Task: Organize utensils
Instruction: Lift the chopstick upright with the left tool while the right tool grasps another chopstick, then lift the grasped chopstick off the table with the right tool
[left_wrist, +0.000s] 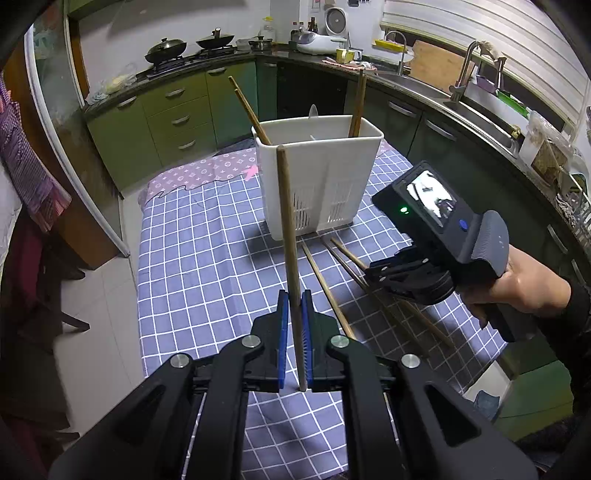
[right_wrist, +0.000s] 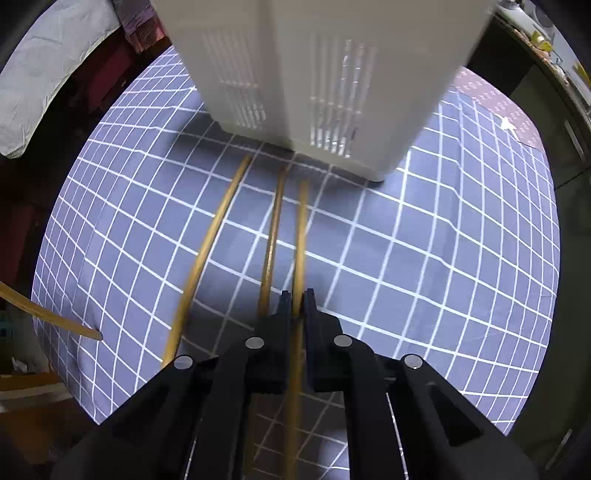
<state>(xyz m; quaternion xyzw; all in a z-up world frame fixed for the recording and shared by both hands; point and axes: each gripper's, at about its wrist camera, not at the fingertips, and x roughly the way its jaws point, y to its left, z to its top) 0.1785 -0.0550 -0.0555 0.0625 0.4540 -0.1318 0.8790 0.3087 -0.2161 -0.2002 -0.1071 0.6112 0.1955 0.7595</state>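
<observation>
A white utensil holder (left_wrist: 317, 177) stands on the checked tablecloth (left_wrist: 207, 258) and holds several chopsticks (left_wrist: 247, 107) and a white spoon. My left gripper (left_wrist: 294, 295) is shut on a wooden chopstick (left_wrist: 286, 221), holding it upright in front of the holder. My right gripper (right_wrist: 295, 295) is low over the table, its jaws closed around a chopstick (right_wrist: 301, 236) that lies on the cloth; it also shows in the left wrist view (left_wrist: 373, 273). Two more chopsticks (right_wrist: 271, 236) lie beside it, pointing at the holder (right_wrist: 325, 74).
Green kitchen cabinets (left_wrist: 177, 110) and a counter with woks (left_wrist: 166, 48) run behind the table. A sink (left_wrist: 480, 107) is at the right. The table's left edge (left_wrist: 140, 266) drops to a tiled floor. A dark chair stands at the left.
</observation>
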